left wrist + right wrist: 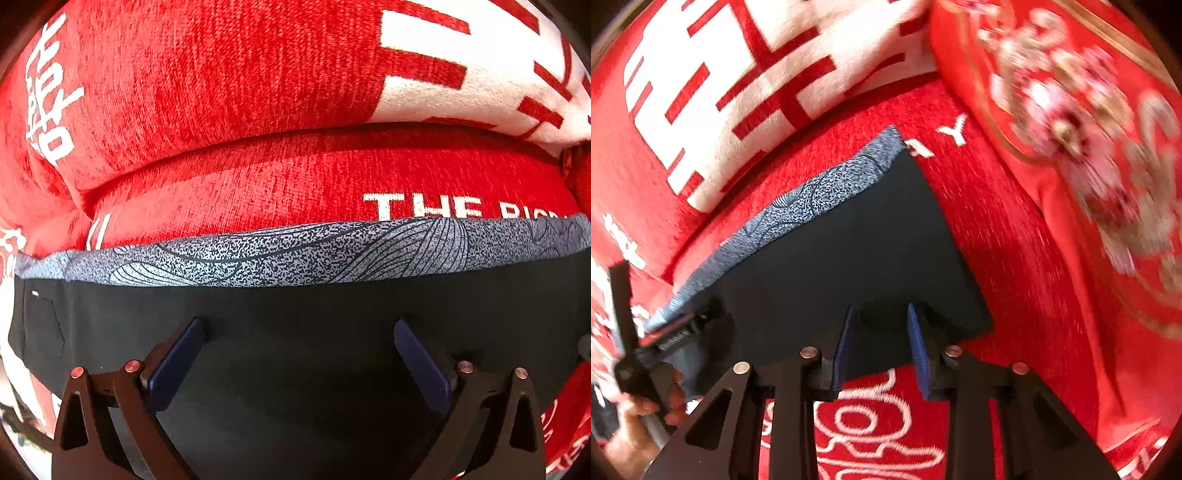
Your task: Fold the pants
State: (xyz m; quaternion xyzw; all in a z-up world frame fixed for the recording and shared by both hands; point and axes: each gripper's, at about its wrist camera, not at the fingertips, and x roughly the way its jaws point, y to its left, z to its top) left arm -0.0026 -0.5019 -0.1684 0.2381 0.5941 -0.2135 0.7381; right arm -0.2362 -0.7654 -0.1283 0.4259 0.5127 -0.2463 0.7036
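Note:
The black pants (295, 306) lie folded into a flat rectangle on a red sofa seat, with a grey patterned waistband (295, 254) along the far edge. My left gripper (299, 332) hovers over the black cloth, jaws wide apart and empty. In the right wrist view the pants (849, 251) show as a dark rectangle with the waistband (812, 195) on its far left side. My right gripper (881, 317) sits at the near edge of the pants, jaws partly apart with nothing between them. The left gripper (676, 332) and the hand holding it show at the left.
The red sofa seat (258, 192) has white lettering. A red and white cushion (258, 66) stands behind the pants. A red embroidered cushion (1071, 129) lies to the right. The seat front (871, 424) carries a white pattern.

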